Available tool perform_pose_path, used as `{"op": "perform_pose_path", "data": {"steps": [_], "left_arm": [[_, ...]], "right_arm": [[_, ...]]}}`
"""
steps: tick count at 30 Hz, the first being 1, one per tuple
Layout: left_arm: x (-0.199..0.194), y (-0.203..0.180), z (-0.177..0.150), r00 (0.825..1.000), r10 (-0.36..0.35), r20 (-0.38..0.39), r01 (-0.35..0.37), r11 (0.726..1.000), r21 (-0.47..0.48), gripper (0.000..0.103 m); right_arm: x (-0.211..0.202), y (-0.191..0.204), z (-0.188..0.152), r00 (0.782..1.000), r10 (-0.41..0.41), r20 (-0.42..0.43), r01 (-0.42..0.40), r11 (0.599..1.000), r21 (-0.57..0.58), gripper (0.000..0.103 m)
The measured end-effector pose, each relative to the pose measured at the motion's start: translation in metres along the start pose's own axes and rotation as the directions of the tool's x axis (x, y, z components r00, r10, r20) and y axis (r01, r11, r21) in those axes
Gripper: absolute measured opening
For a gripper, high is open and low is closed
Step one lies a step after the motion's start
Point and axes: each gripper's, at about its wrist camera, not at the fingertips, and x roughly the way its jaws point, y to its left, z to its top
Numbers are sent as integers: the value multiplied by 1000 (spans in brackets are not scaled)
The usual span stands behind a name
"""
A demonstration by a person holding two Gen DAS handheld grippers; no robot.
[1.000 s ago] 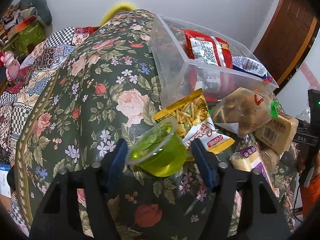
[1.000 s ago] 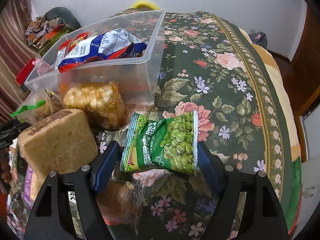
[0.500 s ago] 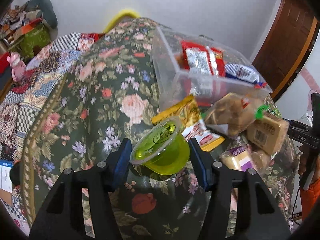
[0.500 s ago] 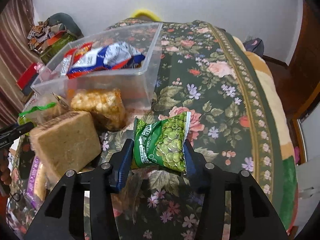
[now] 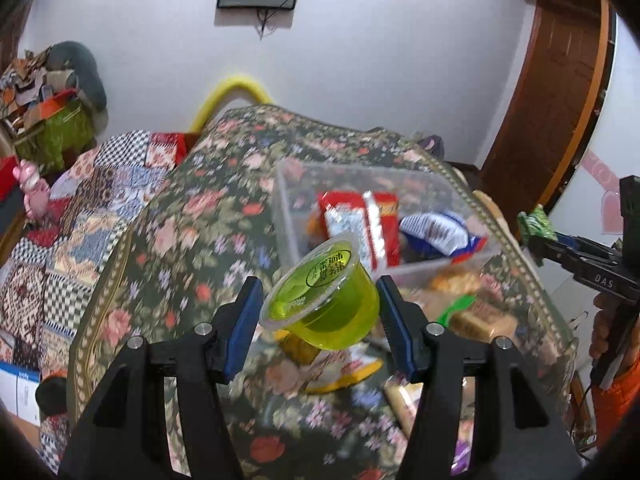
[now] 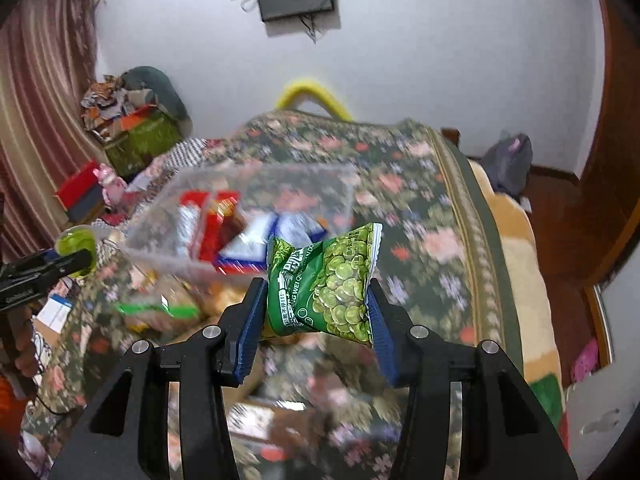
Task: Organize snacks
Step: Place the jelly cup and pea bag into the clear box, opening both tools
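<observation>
My left gripper (image 5: pixel 320 312) is shut on a green jelly cup (image 5: pixel 324 304) and holds it tilted in the air, just in front of the clear plastic bin (image 5: pixel 292 216). The bin holds a red snack bag (image 5: pixel 360 220) and a blue-white bag (image 5: pixel 436 232). My right gripper (image 6: pixel 316 312) is shut on a green pea snack bag (image 6: pixel 328 284), lifted above the table near the bin (image 6: pixel 168 216). The other gripper shows at the left edge of the right wrist view with the green cup (image 6: pixel 76 244).
Several loose snacks lie on the floral tablecloth (image 5: pixel 180 240) in front of the bin: a yellow bag (image 5: pixel 340 376), wrapped bread (image 5: pixel 484 320). A yellow chair back (image 5: pixel 232 92) stands behind the table. A door (image 5: pixel 552 100) is at the right.
Both grippers closed on their snacks and lifted them off the table. Both views now sit higher, looking down at the bin.
</observation>
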Motion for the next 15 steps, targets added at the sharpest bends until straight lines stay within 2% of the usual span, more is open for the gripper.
{"op": "perform_pose_path", "data": {"steps": [6,15], "left_arm": [[17,-11,18,1000,-18,2,18,1000,20,58],[54,-16,27,999,-29,-39,30,999,22,58]], "right_arm": [[20,21,20,999,47,19,-47,999,-13,45],[65,52,33,995,82,-48,-85,994,-66,45]]}}
